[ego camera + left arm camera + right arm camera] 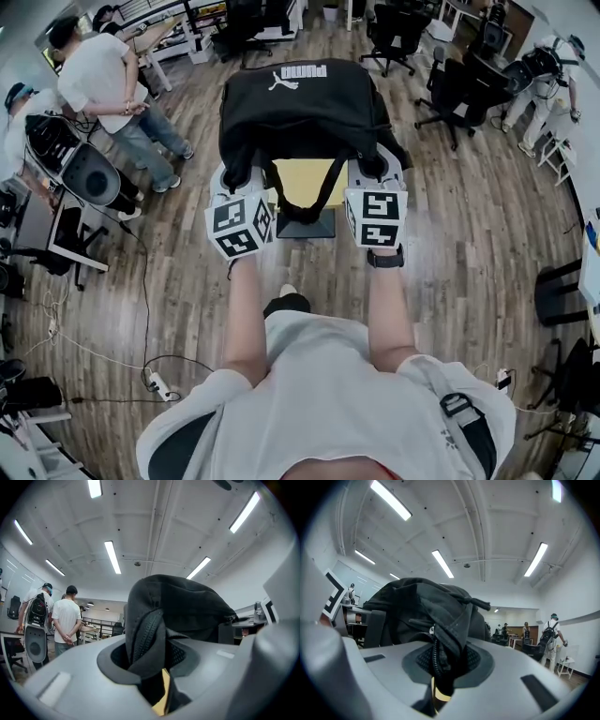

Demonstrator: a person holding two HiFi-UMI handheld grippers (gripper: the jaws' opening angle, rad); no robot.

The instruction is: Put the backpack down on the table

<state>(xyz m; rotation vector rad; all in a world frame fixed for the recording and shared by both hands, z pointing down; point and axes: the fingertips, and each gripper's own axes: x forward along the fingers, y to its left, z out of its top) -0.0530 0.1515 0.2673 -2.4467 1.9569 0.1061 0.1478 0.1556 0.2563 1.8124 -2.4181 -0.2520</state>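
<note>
Two tools grip the black backpack [300,103] by its near edge: the left tool [157,670] is pinched on a zippered fold, the right tool [440,677] on another fold beside a zip. The backpack is over the small yellow worktop [302,183], its contents hidden, with white PUMA lettering [305,72] on its far side.

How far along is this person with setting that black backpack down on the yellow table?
Done: the backpack is off the floor, with the left gripper and the right gripper each shut on its fabric. In hand: it is held over the yellow table, straps dangling; whether it touches the top I cannot tell. Left: rest it there and open both grippers.
</note>
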